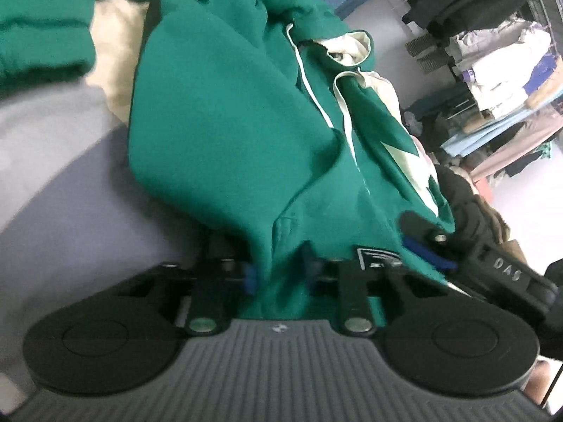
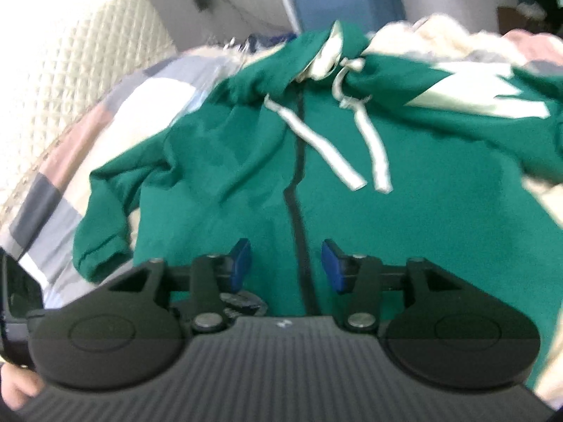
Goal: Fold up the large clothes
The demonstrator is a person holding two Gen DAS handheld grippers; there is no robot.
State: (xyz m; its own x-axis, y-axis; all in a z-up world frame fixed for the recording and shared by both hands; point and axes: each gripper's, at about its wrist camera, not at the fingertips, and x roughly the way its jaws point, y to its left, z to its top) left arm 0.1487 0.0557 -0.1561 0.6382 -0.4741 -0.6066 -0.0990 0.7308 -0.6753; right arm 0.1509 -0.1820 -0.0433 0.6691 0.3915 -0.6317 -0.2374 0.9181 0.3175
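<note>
Left tongs [image 1: 281, 270] on green hoodie [image 1: 218, 123]

Left wrist view: looks forward and down along the left claw [image 1: 281, 274], very close on the green hooded zip sweatshirt [image 1: 218, 133], clothes rack [image 1: 492, 81] far to the claw's right. Right wrist view: looks down past the right claw [image 2: 286, 267] onto the same sweatshirt [image 2: 352, 211], slightly farther back. Shared: the hood and its white flat drawcords [image 2: 376, 154].

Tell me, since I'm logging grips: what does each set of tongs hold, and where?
The left tongs pinch a bunched fold of the green hoodie at its near edge. The right tongs stand open above it, holding nothing.
</note>
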